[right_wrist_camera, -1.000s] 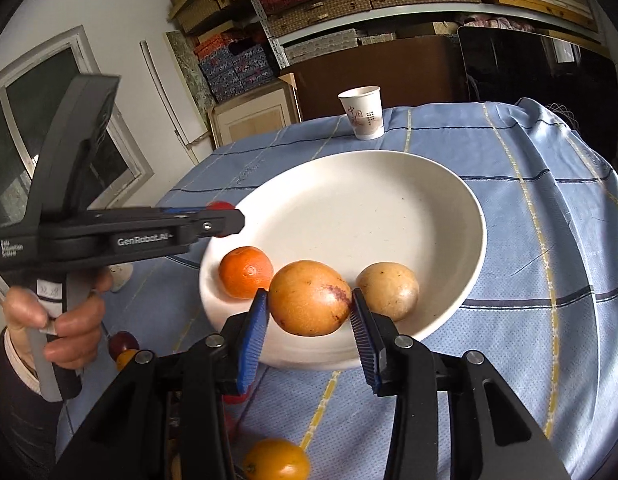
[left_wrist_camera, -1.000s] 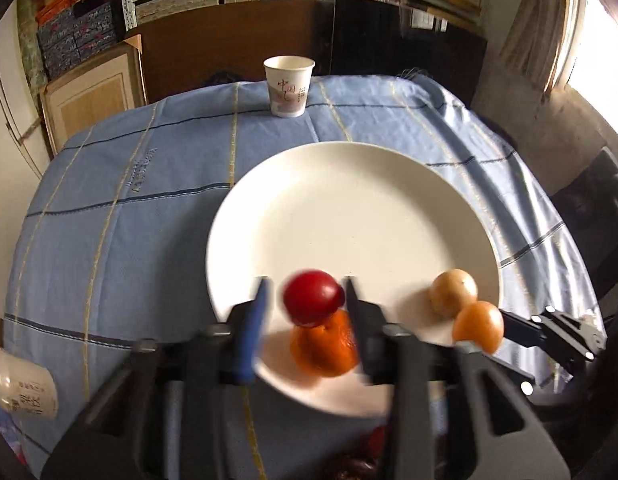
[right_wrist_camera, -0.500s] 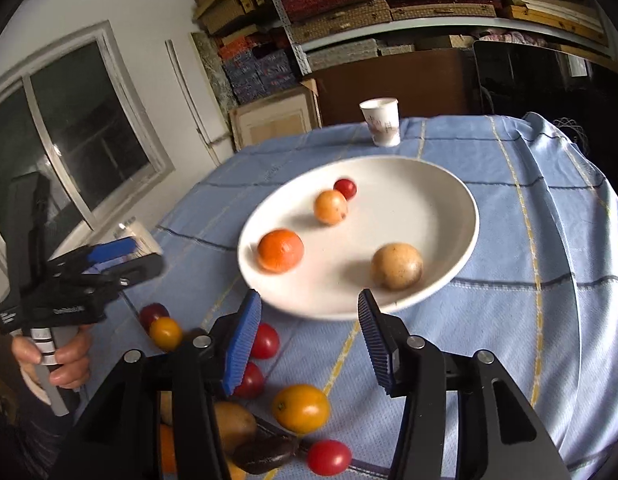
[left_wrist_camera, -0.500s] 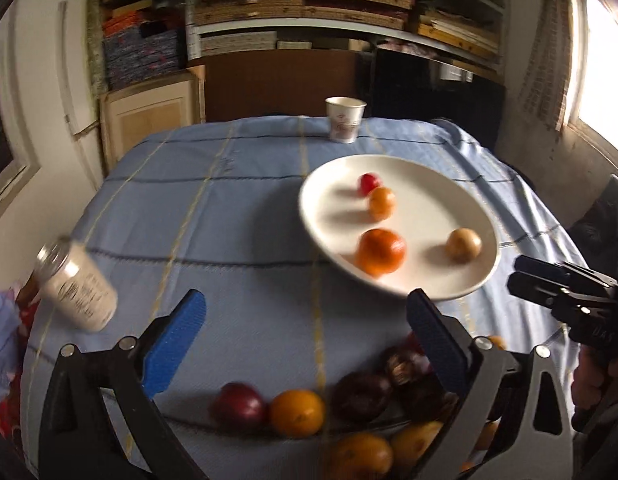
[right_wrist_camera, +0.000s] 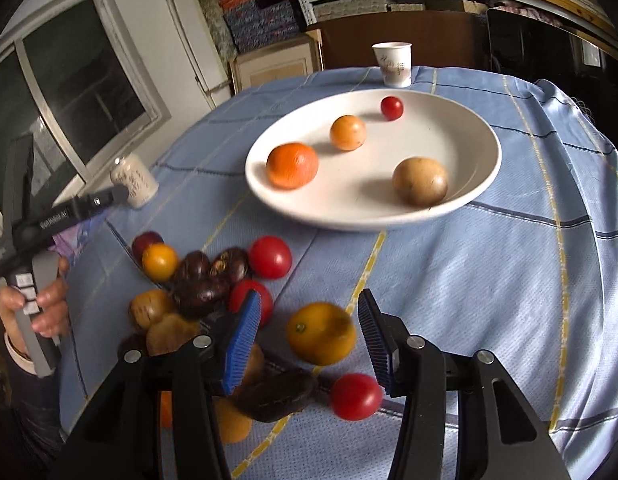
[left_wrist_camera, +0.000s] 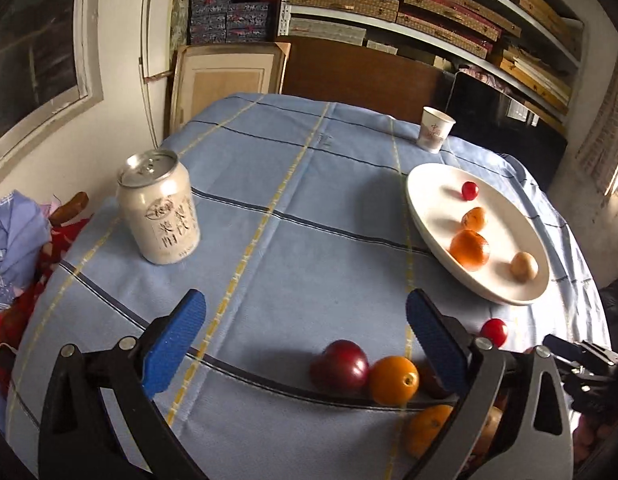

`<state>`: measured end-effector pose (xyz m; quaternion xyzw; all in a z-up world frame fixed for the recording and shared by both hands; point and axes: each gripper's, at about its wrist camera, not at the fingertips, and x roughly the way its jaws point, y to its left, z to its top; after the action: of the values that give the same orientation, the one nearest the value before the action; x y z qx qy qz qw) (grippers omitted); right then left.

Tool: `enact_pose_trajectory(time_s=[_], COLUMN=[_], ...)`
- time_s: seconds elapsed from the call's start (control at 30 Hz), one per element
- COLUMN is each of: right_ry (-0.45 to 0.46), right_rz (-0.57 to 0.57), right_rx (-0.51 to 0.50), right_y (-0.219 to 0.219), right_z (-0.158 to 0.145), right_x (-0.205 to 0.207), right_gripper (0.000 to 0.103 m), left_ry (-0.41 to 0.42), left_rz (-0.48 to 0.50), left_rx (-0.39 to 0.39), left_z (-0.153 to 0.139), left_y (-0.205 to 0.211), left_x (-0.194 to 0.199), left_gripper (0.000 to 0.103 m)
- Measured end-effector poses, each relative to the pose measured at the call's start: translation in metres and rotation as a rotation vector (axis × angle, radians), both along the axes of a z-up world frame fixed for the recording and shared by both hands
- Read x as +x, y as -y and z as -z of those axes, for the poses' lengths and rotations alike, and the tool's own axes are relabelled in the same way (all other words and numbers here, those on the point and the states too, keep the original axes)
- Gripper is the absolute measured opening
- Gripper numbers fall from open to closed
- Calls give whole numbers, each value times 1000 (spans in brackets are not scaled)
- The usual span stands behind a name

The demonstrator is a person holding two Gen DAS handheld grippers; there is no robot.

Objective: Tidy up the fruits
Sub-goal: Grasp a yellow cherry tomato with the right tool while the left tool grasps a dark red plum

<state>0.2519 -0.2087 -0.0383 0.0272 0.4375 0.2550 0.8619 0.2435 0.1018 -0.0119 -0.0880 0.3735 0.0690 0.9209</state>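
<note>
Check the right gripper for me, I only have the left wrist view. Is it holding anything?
Observer: No. The right gripper is open; an orange citrus fruit sits on the tablecloth between its pads, untouched.
Operator: What else is in the pile?
Observer: A cluster of dark brown fruits, with a red tomato beside it.
Operator: Anything nearer the table edge?
Observer: A second red tomato, just below the gripper's right-hand pad.
</note>
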Motion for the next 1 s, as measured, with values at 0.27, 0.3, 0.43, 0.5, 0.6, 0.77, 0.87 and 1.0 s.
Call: enact_pose_trajectory(time_s=[0.27,0.3,0.43,0.5,0.6,0.77,0.87,1.0], right_ry=[-31,-31,-39,-44,-50,-42,-52,-25], right_rz=[5,6,19,26,26,-4,-2,26], right_rx=[-35,-37,-53,-59,-72,-78,-4,-24], right_y=[-4,-5,-3,-4,-5,-9,-3,0], right_z=[10,11,14,15,18,18,14,10], right_x=[0,0,2,3,3,1,2,2], right_gripper=[51,51,51,51,47,39,39,39], left_ry=[-6,-7,-10,-10,-11,-21,-59,-109], left_rz=[61,61,53,49,39,29,32,58], left_rx=[56,54,38,33,30,27,8,-113], left_z=[4,4,5,5,5,7,12,25], left_y=[21,21,18,16,14,11,7,-5], left_x=[-1,-1,0,-1,0,0,4,8], left_gripper=[98,98,98,98,98,98,98,95])
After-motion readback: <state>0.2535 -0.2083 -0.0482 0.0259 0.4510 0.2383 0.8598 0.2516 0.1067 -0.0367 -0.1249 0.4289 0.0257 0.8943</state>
